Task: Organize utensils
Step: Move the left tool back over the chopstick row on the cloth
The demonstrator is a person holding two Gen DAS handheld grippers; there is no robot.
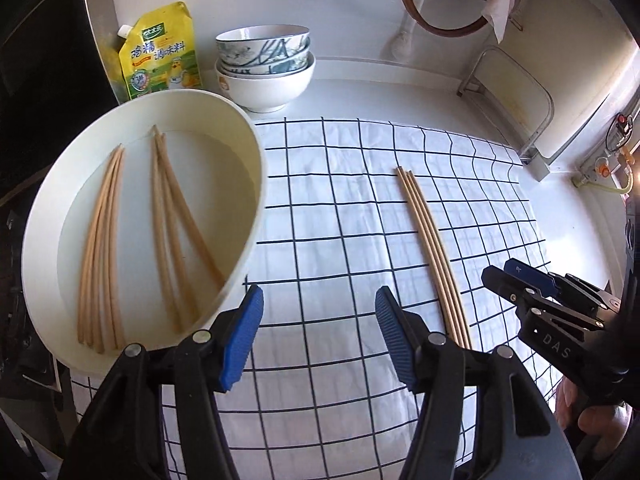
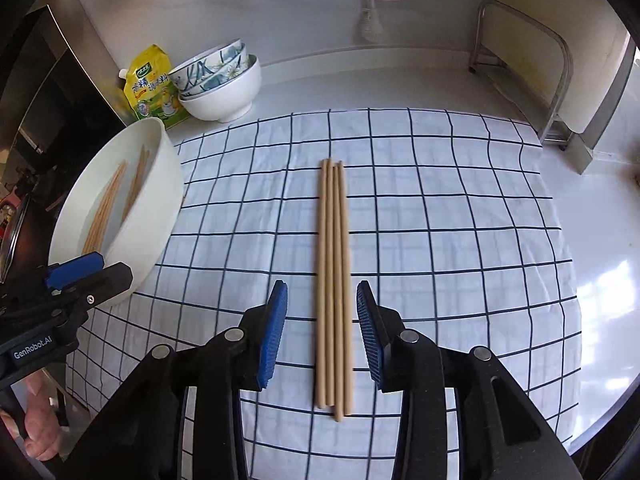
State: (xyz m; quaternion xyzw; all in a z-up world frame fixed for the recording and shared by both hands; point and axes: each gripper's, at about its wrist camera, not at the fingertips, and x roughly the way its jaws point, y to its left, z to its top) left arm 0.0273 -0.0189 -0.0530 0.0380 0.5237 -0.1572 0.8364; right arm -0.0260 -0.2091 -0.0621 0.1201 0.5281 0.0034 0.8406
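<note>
Both tongs level, right tongs (image 2: 322, 334) agape astride chopsticks (image 2: 333, 280)

Home kitchen counter, stacked bowls (image 1: 264, 64), seasoning pouch (image 1: 162, 52), checked cloth (image 2: 400, 220), possibly a dish rack (image 2: 528, 64)

Matt wooden chopsticks (image 2: 334, 280), creased cloth (image 2: 440, 240)

Four chopsticks (image 2: 334, 288) lie bundled on the one checked cloth (image 2: 460, 240) at centre, roughly eight more chopsticks (image 1: 132, 236) rest in the single white basin (image 1: 248, 216) at nine o'clock, and three stacked bowls (image 1: 264, 66) plus one yellow seasoning pouch (image 1: 160, 52) stand toward eleven o'clock.
</note>
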